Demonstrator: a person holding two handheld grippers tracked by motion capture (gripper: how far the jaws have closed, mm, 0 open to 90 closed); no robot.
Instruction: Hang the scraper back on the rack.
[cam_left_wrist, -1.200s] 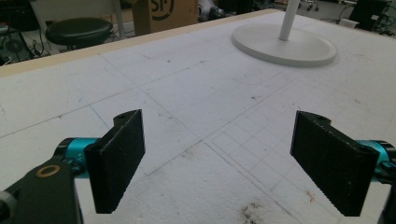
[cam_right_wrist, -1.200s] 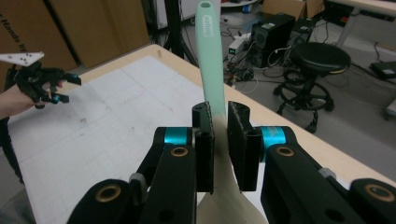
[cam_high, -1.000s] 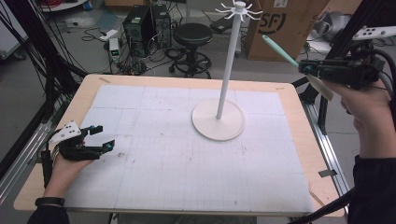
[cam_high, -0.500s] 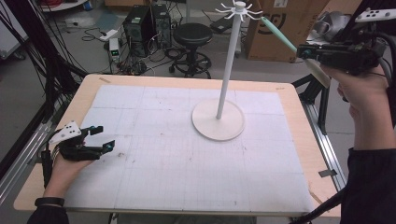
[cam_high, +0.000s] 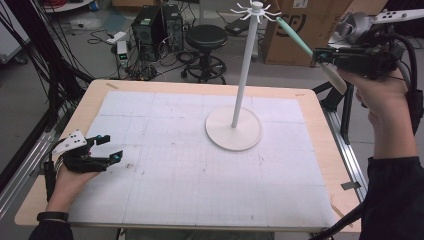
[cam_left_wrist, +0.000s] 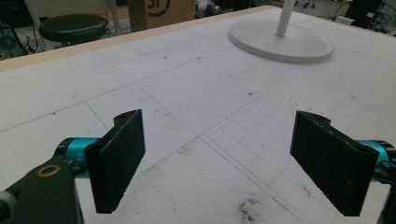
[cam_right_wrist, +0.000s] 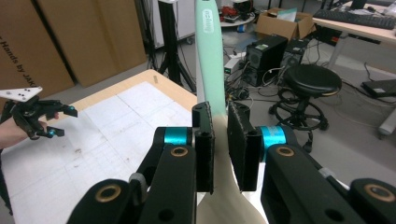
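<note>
Long utensil with mint-green handle and cream spatula-like end (cam_high: 300, 44) is sitting clamped in the right gripper (cam_high: 320, 56), jaws pinching it narrow around where green meets cream. In the right gripper view the handle (cam_right_wrist: 208, 56) is running up and away between the jaws, cream part flaring out below them. It is being held high off the table, beyond the far right corner, with the green tip reaching toward the ring of hooks (cam_high: 255, 11) topping the tall white pole stand with round base (cam_high: 233, 127). Tip is sitting just beside the hooks; cannot tell if it is touching one.

Step in hand looks like hanging the utensil on a hook. To do it well: the right gripper should be keeping the clamp firm so the handle is not rotating in the jaws, approaching slowly and level with the chosen hook, lining up whatever hanging hole the tip has (too small to see here), then lowering onto the hook before opening. The stand is light-looking and tall, so side-loading the pole risks tipping it.

Left gripper (cam_high: 107, 148) is resting low near the front left of the white gridded table (cam_high: 165, 170), jaws wide apart, holding nothing. It is sitting well apart from the stand base (cam_left_wrist: 282, 39); it could be bracing that base if the stand wobbles.
</note>
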